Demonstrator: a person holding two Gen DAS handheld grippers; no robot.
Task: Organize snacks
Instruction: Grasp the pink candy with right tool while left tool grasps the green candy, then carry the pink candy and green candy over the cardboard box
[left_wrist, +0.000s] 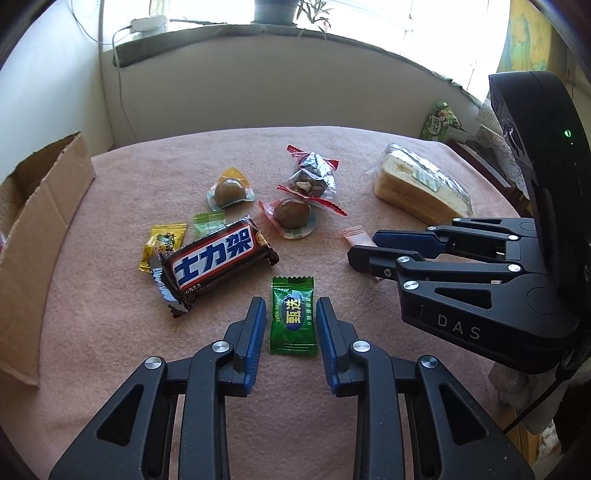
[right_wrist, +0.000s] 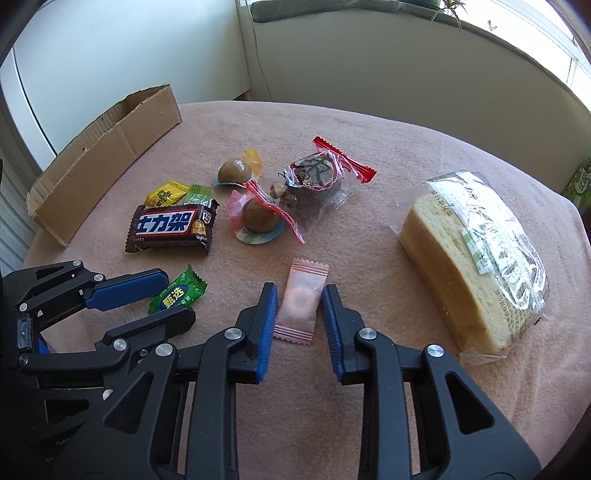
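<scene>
Left tool (left_wrist: 291, 317) clenched on small green foil-wrapped candy (left_wrist: 293, 320), 6 o'clock on pink-clothed table (left_wrist: 110, 332); right tool (right_wrist: 299, 314) clenched on pale pink candy sachet (right_wrist: 300, 301). Both light, crinkly (slippery); grip mid-body.

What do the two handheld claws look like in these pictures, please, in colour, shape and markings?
Both look alike. The left claw and right claw have matte black linkage arms with triangular cut-outs and round silver rivets, ending in blue ribbed pads. The right one's bulky black housing bears pale "DAS" lettering and a small green light. No hands or sleeves show.
</scene>
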